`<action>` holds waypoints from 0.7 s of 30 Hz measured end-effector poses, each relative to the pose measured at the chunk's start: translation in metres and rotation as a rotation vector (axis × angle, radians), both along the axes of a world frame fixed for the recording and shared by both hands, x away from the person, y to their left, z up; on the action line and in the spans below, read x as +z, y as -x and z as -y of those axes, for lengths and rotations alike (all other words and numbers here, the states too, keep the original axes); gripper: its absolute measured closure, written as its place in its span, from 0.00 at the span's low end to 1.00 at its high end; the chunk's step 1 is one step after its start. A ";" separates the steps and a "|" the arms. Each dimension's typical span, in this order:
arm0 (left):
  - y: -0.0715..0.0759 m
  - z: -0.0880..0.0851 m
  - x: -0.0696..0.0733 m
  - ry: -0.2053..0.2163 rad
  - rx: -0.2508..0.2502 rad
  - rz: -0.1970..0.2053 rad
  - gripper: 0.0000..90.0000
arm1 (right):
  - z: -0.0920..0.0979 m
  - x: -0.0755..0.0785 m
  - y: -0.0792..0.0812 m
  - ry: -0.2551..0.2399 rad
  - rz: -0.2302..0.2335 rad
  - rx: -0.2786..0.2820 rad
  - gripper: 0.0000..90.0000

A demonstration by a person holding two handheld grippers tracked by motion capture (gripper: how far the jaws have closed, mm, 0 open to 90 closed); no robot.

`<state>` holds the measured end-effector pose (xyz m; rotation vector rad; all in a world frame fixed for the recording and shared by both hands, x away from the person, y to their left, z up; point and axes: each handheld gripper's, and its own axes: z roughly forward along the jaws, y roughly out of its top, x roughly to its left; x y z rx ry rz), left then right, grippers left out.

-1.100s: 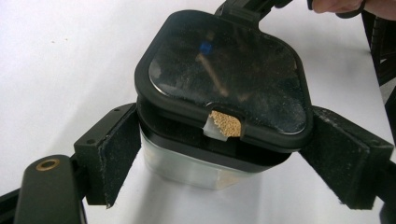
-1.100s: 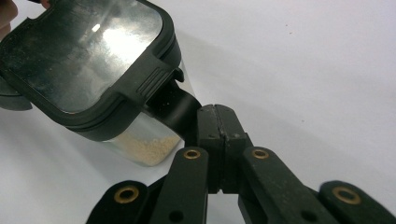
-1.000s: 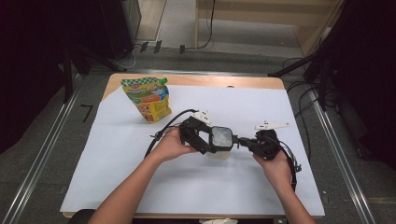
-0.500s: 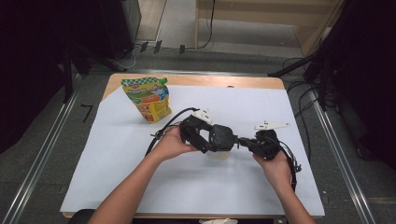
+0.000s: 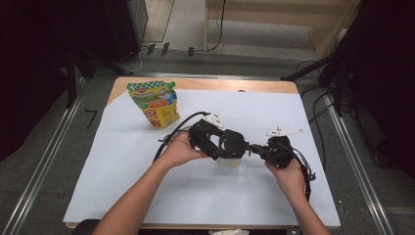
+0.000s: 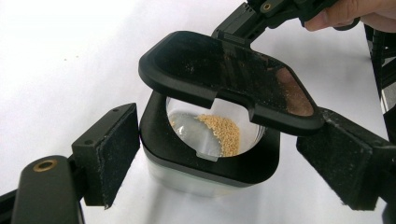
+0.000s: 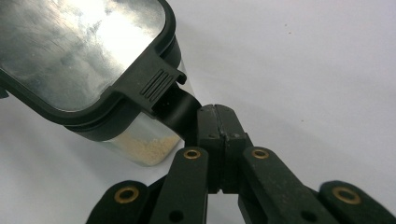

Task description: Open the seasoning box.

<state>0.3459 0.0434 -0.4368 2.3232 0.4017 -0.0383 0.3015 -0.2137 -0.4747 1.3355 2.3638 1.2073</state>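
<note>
- Right gripper: matte black plastic arms with brass rivets, and the two flat pads are pinched fully together. Looks like they've got the thin black tab of the jar's collar nipped between them, right under the lid's ribbed latch.
- Left gripper: jaws spread wide, rough foam-faced pads sitting either side of the jar, close to its collar but not pressing on it as far as I can see.
- Jar: small clear container, rounded-square shape, thick black plastic collar around the top. Pale yellow grainy stuff is piled inside.
- Lid: hinged, black frame with a glossy see-through panel, kinda dusty. It's tilted up over the opening, half open.
- High view: jar sits near the middle of the table, between both hands.
- Table: smooth white sheet over a wooden top.
- Pouch: shiny, colourful stand-up pouch, upright at the far left, well apart from the jar.
</note>
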 end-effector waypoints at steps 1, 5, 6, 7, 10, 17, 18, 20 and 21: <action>0.000 0.000 0.000 0.001 0.000 0.001 0.16 | 0.000 0.000 0.000 0.002 0.000 0.001 1.00; 0.001 0.001 0.002 0.002 0.000 0.016 0.16 | 0.000 0.000 0.000 0.003 0.001 0.000 1.00; 0.001 0.002 0.003 -0.001 0.002 0.016 0.16 | 0.000 0.000 0.000 0.003 0.001 0.001 1.00; 0.001 0.002 0.003 -0.001 0.002 0.016 0.17 | 0.000 0.000 0.000 0.003 0.001 0.001 1.00; 0.004 0.002 0.010 0.039 -0.029 0.003 0.31 | 0.000 0.000 0.000 0.002 0.004 0.006 1.00; 0.008 0.006 0.020 0.090 -0.039 -0.027 0.47 | 0.000 0.000 0.001 -0.001 -0.001 0.005 1.00; 0.009 0.007 0.022 0.092 -0.034 -0.028 0.50 | 0.000 0.000 0.001 -0.001 -0.001 0.004 1.00; 0.009 0.008 0.024 0.091 -0.037 -0.043 0.55 | 0.000 0.000 0.002 -0.003 -0.002 0.006 1.00; 0.009 0.009 0.024 0.092 -0.034 -0.052 0.57 | 0.000 0.000 0.002 -0.001 -0.001 0.006 1.00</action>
